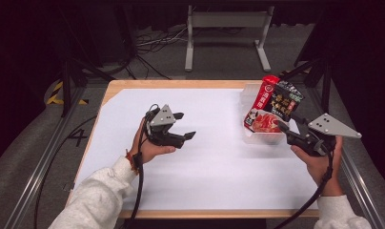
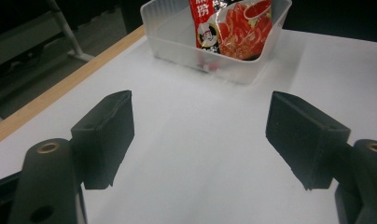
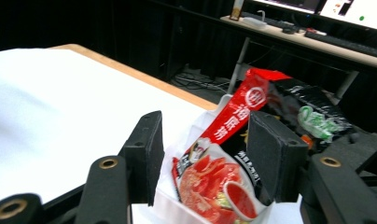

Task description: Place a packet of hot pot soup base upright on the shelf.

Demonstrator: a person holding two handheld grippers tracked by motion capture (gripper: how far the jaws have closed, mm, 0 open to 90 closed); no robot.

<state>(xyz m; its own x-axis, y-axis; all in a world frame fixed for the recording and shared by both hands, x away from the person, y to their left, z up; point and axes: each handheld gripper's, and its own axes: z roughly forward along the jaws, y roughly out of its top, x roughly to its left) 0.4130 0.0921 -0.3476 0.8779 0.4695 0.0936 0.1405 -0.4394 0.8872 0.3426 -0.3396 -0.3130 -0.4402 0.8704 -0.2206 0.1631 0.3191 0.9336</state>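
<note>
Clear plastic bin point(image 1: 257, 138) sits at the right edge of the white sheet point(image 1: 205, 162) that covers the wood-rimmed table point(image 1: 181, 84); it is rectangular, thin-walled and translucent, with ribbed upper walls visible in the left gripper view point(image 2: 177, 42). A glossy foil pouch point(image 1: 271, 109) stands tilted in the bin, crinkled, with a red strip down one side, a black panel and a red food print low down; its top sticks well above the bin rim. The right gripper point(image 1: 288, 128) is at the bin's near side, matte black jaws either side of the pouch point(image 3: 214, 177); in its own view both blocky pads flank the pouch with a gap showing at each, so I read it as parted and not pinching, nothing held. The grey three-cornered plate point(image 1: 331, 126) rides on top of it. The left gripper point(image 1: 181, 125) is well left of the bin, over bare sheet, jaws wide, nothing between the flat rectangular pads point(image 2: 109, 135). Both sleeves are pale, fuzzy knit point(image 1: 97, 195). A grey metal frame point(image 1: 226, 28) stands on the floor beyond the table's far edge.
</note>
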